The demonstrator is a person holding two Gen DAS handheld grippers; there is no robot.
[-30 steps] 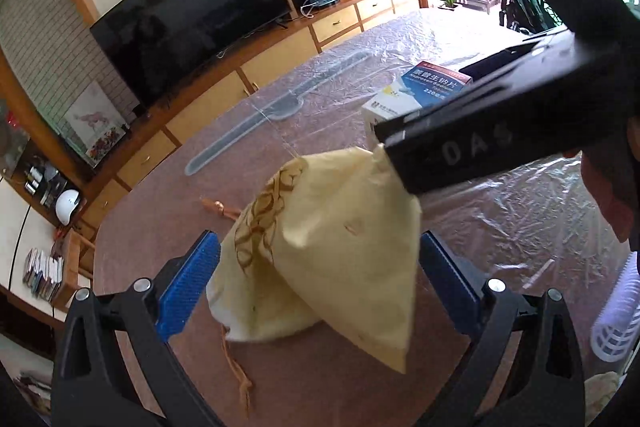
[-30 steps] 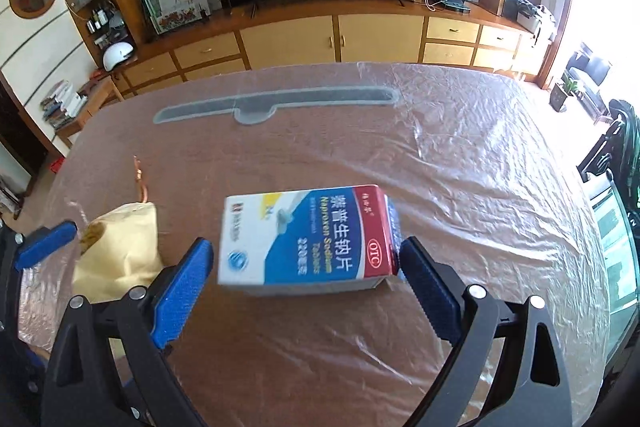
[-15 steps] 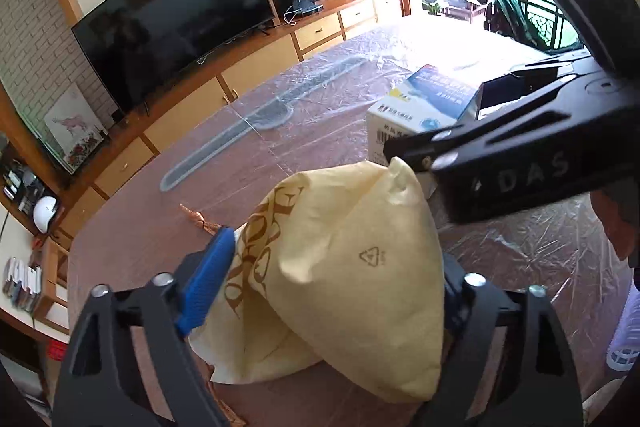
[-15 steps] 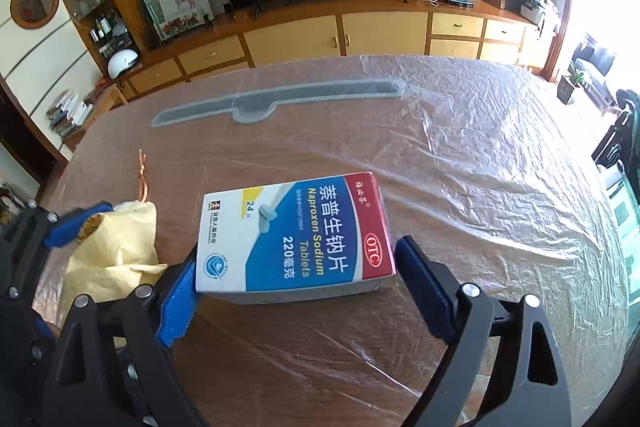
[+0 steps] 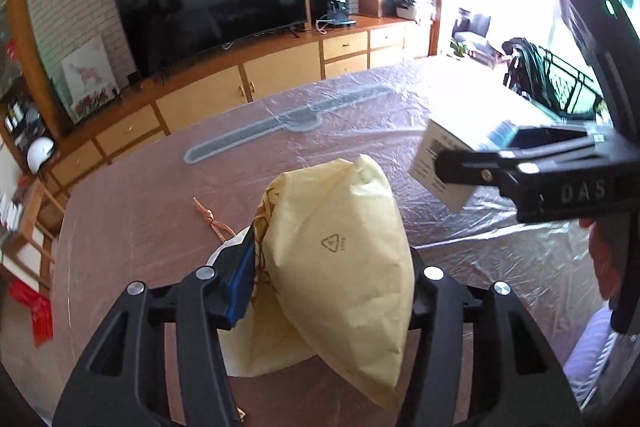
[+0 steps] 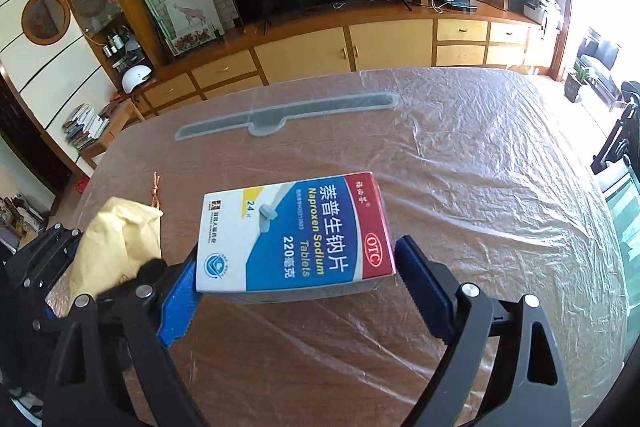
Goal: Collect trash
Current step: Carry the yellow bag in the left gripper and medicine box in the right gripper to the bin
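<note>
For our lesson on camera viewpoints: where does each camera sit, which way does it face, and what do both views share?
Left wrist: on the left gripper, looking forward and down at a yellow bag between its closing jaws; the right gripper and a hand show.
Right wrist: on the right gripper, looking forward and down at a medicine box between its jaws; the left gripper shows.
Shared: bag, box, table, television.

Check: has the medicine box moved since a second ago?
Yes. In the right wrist view the medicine box has lifted off the table, tilted, between the right gripper pads.
</note>
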